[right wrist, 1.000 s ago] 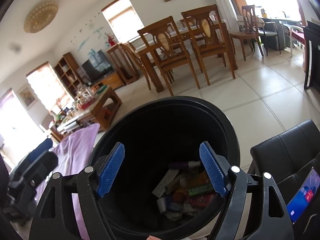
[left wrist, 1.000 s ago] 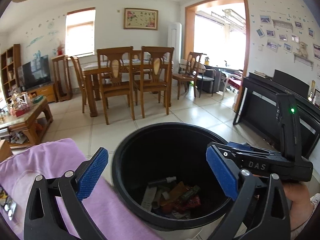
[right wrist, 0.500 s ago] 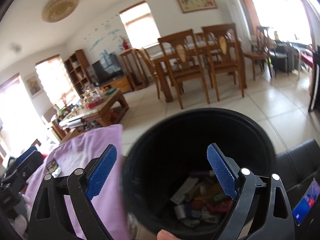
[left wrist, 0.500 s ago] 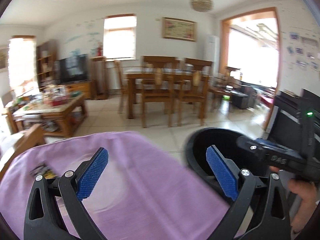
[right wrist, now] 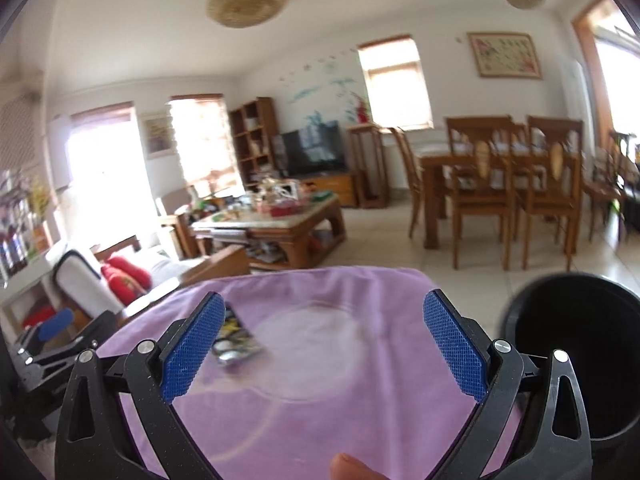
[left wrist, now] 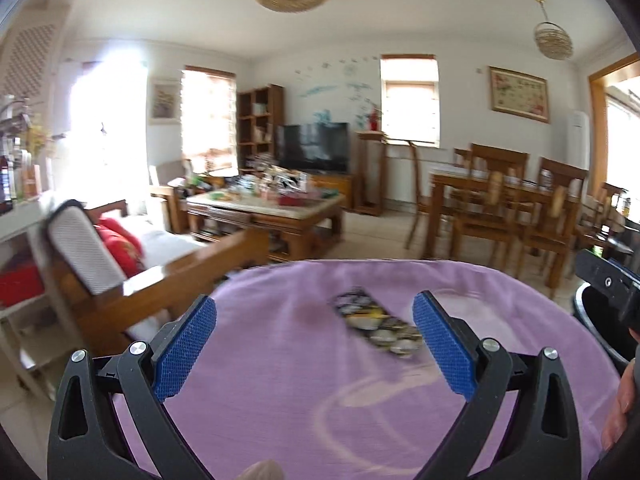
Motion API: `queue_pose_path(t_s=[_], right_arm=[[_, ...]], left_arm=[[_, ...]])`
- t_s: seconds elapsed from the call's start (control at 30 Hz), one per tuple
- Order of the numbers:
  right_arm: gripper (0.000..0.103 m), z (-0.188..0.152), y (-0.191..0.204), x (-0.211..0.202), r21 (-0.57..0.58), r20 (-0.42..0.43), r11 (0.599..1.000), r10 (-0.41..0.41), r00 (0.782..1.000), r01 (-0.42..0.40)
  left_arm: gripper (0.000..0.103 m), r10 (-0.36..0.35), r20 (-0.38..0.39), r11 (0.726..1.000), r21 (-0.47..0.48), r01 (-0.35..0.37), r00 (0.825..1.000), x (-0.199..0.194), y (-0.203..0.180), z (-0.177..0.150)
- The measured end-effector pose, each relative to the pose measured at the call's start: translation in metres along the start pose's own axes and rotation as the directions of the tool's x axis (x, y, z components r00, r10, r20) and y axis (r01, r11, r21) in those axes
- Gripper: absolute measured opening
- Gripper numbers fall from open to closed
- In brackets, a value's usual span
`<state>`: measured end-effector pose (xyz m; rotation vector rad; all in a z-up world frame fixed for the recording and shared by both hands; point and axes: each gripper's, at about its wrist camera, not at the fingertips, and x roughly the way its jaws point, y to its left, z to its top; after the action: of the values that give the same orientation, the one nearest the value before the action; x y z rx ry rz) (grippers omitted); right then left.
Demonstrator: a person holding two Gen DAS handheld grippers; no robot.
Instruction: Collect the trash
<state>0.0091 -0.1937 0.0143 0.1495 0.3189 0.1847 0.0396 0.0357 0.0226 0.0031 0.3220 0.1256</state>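
Observation:
A dark printed wrapper (left wrist: 378,326) lies flat on the purple cloth (left wrist: 304,392), blurred by motion. My left gripper (left wrist: 316,346) hovers open over the cloth, the wrapper just inside its right pad. In the right wrist view the same wrapper (right wrist: 236,342) shows beside the left pad of my right gripper (right wrist: 324,350), whose jaws are opening wide with nothing between them. The black trash bin (right wrist: 580,352) stands at the cloth's right edge; its rim (left wrist: 588,320) peeks in at the far right of the left wrist view.
A wooden armchair with white and red cushions (left wrist: 120,256) stands left of the cloth. Beyond it are a cluttered coffee table (left wrist: 264,208), a television (left wrist: 312,146) and a dining table with chairs (right wrist: 500,184). Tiled floor lies between them.
Both grippers swung left from above the bin to above the purple cloth. The bin slid to the right edge, the wrapper came into view, and the right jaws widened.

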Motion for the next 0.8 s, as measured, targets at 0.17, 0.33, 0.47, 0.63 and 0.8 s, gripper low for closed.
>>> queue_pose_path(t_s=[0.17,0.33,0.47,0.63,0.8], right_arm=[[0.098,-0.009,0.033,0.006,-0.056,0.084,0.998,0.023,0.996,-0.018],[0.098,-0.015,0.030,0.003,-0.061,0.109,0.998,0.037,0.993,-0.030],[0.098,-0.014,0.012,-0.004,-0.011,0.121,0.999,0.043,0.992,-0.042],[0.098,-0.016,0.010,-0.013,-0.003,0.136,0.999,0.046,0.990,-0.046],[0.098,-0.017,0.017,-0.023,-0.046,0.160,0.998,0.058,0.985,-0.051]], left_arm=[[0.098,0.051,0.044,0.999,-0.017,-0.050,0.998,-0.005,0.015,-0.005],[0.098,0.040,-0.008,0.999,-0.027,-0.040,0.999,0.001,0.023,-0.006],[0.098,0.074,-0.031,0.997,-0.025,-0.075,0.997,0.004,0.023,-0.005],[0.098,0.035,-0.040,0.999,-0.031,-0.036,0.999,0.003,0.025,-0.008],[0.098,0.026,-0.038,0.999,-0.036,-0.027,0.999,0.002,0.027,-0.009]])
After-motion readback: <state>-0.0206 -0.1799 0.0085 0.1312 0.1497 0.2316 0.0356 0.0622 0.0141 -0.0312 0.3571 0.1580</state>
